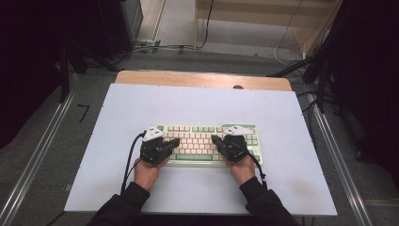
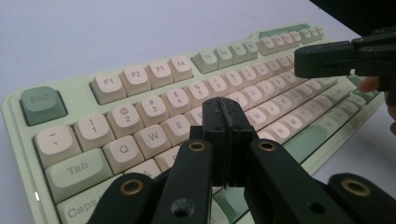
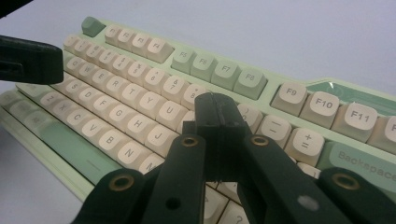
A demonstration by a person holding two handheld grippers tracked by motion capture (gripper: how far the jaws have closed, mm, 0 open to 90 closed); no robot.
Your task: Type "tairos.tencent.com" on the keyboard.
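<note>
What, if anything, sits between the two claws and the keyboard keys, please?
Nothing visible does. Both the left claw and the right claw are shut and poised directly over the keyboard, with only open air between their tips and the keys.

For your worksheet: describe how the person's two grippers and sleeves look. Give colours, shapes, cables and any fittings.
Both the left gripper and the right gripper are black, with two flat jaws on linked bars joined by brass-ringed pivots. Each carries a pale grey three-cornered plate on top. A black cable trails from each back toward the person. The sleeves are black, with the hands bare.
</note>
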